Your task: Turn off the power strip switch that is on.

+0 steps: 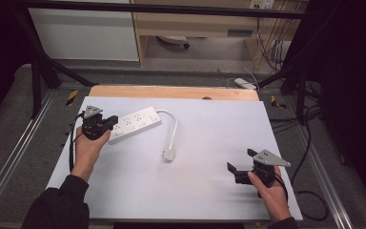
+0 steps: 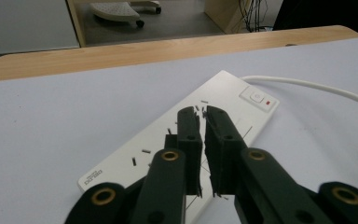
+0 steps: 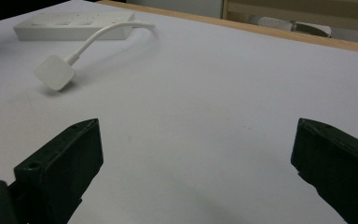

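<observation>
Because the left gripper [image 1: 106, 125] sits at the near end of the white rectangular plastic power strip [image 1: 134, 124], its jaws are brought almost together, with only a thin slit between them and nothing clamped. In the left gripper view the closed tips hover over or press on the strip's socket face [image 2: 168, 140]; whether they actually touch cannot be told. This posture suggests steadying or pinning the strip so it does not slide on the pale grey table mat [image 1: 209, 181]. Beyond the tips lies the strip's rocker switch with a red mark [image 2: 258, 97], and from that far end the white round cable [image 1: 173, 125] curves away to the right. The cable ends at the white square plug [image 1: 168, 154], lying loose on the mat between the two grippers. The right gripper [image 1: 240, 167] rests low, well apart from the plug, its jaws spread wide and empty, apparently readied to reach forward and left for the plug [image 3: 54, 72].
</observation>
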